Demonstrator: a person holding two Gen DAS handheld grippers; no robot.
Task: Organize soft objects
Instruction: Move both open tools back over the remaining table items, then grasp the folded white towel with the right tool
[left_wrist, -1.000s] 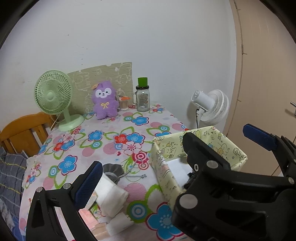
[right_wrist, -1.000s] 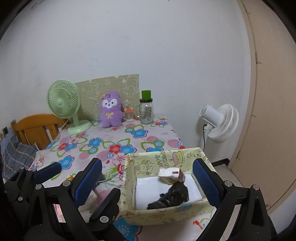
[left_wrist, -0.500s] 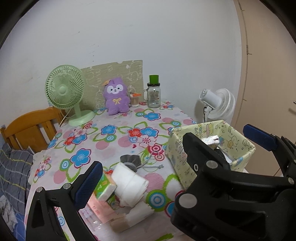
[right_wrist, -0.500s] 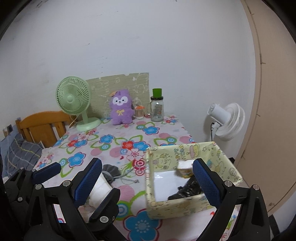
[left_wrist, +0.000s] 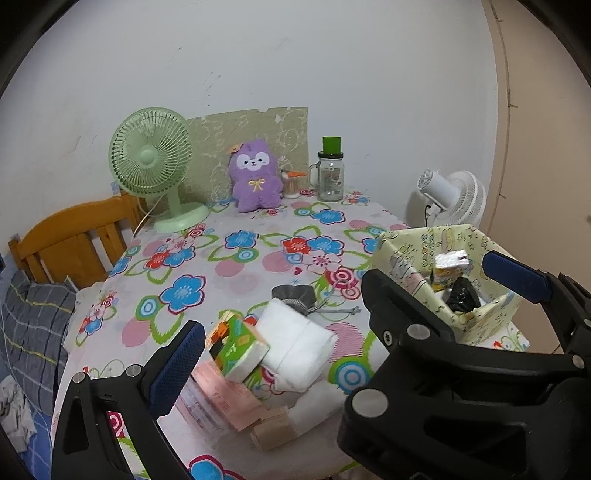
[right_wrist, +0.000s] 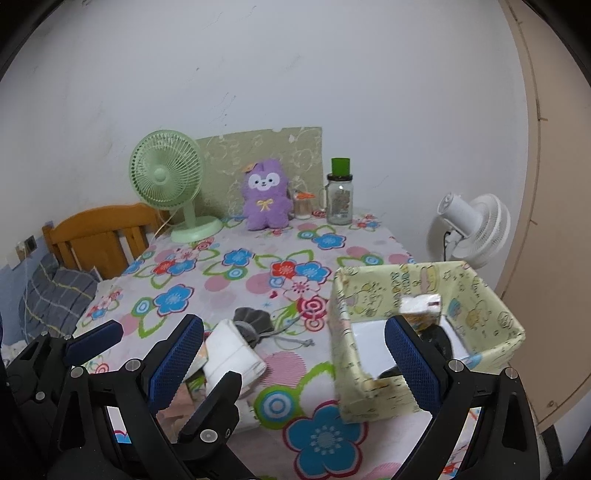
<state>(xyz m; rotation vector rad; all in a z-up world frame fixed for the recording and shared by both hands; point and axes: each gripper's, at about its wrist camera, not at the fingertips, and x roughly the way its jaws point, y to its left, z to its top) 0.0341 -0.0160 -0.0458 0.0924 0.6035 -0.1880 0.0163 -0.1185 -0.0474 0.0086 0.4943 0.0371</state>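
Hovering over the flowered table (right_wrist: 236, 273), the left gripper (left_wrist: 340, 317) and right gripper (right_wrist: 295, 354) are both gaping with nothing between them, the white towel roll (left_wrist: 299, 343) lying beside the yellow fabric box (right_wrist: 373, 373).

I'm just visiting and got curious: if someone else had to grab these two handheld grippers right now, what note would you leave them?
Left gripper: open, holding nothing, above the pile near the table's front edge.
Right gripper: open, holding nothing, between the pile and the box.
Done: the yellow patterned box already holds a small tissue pack and a black soft item.
Left on the floral tablecloth: white folded cloth, green tissue pack, grey drawstring pouch, and a pink pack under them.
The purple plush sits upright by the back wall; whether it belongs to the job is unclear.
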